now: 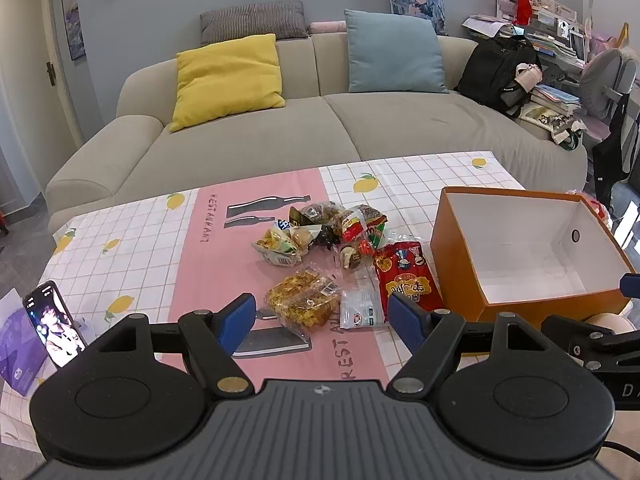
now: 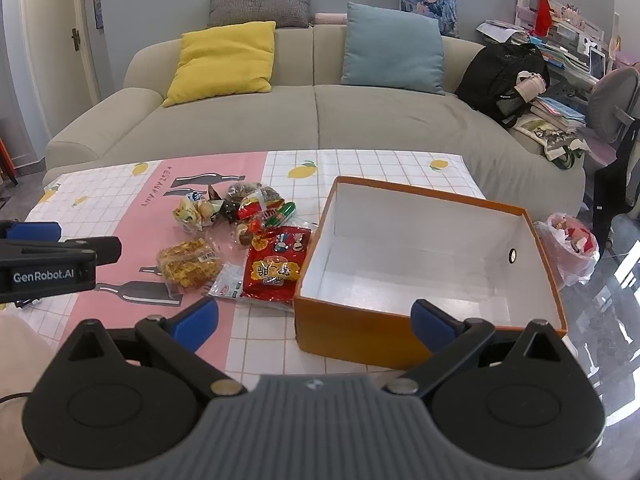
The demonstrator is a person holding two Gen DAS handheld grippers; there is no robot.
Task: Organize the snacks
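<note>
A pile of wrapped snacks [image 1: 320,236] [image 2: 240,216] lies mid-table on the pink strip of the cloth. Nearest me are a clear pack of yellow crispy snacks [image 1: 302,300] [image 2: 190,265], a small white sachet [image 1: 360,308] [image 2: 228,284] and a red bag [image 1: 408,278] [image 2: 276,268]. An orange box [image 1: 460,276] [image 2: 360,334] with a white inside stands open and empty to the right of the pile. My left gripper [image 1: 322,320] hangs open just short of the yellow pack. My right gripper [image 2: 314,320] is open in front of the box's near wall. Neither holds anything.
A phone [image 1: 54,322] leans on a purple packet [image 1: 16,344] at the table's left front. A beige sofa [image 1: 280,128] with cushions and a black backpack [image 1: 496,72] lies behind the table. A plastic bag [image 2: 572,246] sits on the floor right of the box.
</note>
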